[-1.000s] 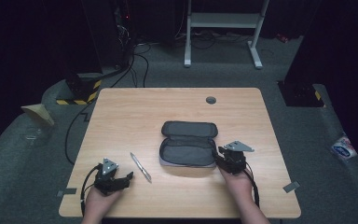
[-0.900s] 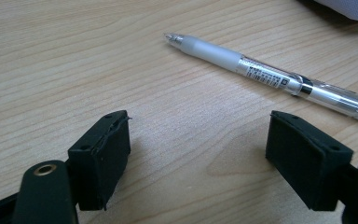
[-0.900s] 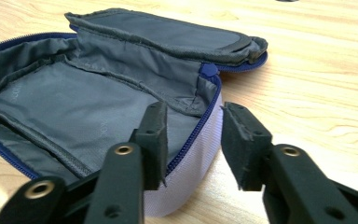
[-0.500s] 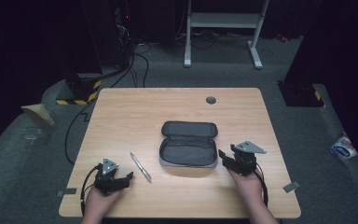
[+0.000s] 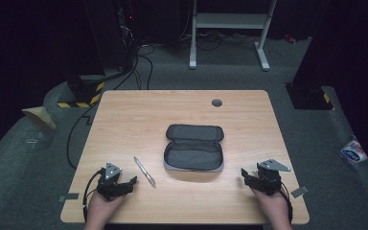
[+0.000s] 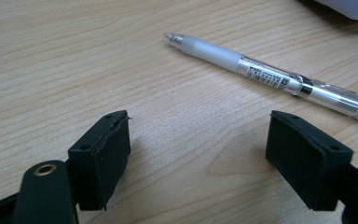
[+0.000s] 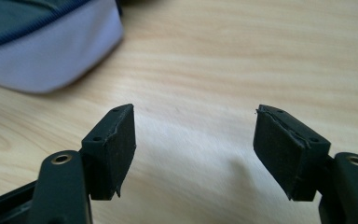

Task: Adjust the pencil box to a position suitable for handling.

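Two things lie on the pale wooden rectangular table [image 5: 124,124], and the larger, an open grey fabric zip pencil case [image 5: 193,153], serves as the landmark near the table's middle. Its lid is folded back away from the person, and the inner pocket looks bare. Just to the left of the case, apart from it, lies a slim clear-and-white plastic ballpoint pen [image 5: 144,171], set at a slant with one end pointing toward the person.

Left of the pen, nearer the table's front edge than the case, the left gripper [image 5: 126,186] rests low with its jaws spread wide and nothing between them; in the left gripper view the pen [image 6: 270,77] lies just beyond the two pads, untouched. To the right of the case, well apart from it, the right gripper [image 5: 250,176] also stands open and empty, one corner of the case [image 7: 51,46] showing ahead of it.

The step in hand appears to be the reach for the pen. Next, the left gripper would need to slide forward, straddle the barrel across its width, and close before lifting it toward the case.
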### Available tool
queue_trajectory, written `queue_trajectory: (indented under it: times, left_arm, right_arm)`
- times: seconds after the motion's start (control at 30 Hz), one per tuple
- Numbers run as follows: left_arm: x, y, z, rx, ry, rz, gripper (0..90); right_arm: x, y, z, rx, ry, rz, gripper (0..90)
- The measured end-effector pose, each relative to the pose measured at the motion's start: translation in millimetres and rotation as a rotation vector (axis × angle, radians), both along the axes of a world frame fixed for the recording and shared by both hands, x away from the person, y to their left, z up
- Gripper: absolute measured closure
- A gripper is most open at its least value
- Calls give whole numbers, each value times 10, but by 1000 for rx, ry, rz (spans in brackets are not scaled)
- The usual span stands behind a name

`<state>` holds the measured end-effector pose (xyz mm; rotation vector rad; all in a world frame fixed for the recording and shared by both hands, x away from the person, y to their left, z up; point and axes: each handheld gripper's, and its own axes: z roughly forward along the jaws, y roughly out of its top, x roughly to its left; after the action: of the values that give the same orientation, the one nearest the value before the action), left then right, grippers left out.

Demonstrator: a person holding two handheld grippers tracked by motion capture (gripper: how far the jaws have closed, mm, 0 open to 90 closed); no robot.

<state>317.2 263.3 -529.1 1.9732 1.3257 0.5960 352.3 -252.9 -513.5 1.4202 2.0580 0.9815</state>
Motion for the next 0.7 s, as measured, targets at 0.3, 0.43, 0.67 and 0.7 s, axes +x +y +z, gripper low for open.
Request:
queue_trajectory:
  times: [0.3, 0.43, 0.67, 0.7]
  left_arm:
    - [-2, -1, 0, 0, 0, -1, 222]
    - [-9, -4, 2, 5, -2, -1, 230]
    - [-61, -7, 32, 13, 3, -10, 324]
    - [-63, -12, 38, 4, 5, -8, 328]
  right_arm:
    - [0, 82, -99, -69, 48, 28, 203]
    - [15, 75, -101, -63, 57, 14, 195]
    - [17, 95, -104, -68, 50, 1, 199]
    - [17, 95, -104, -67, 51, 1, 199]
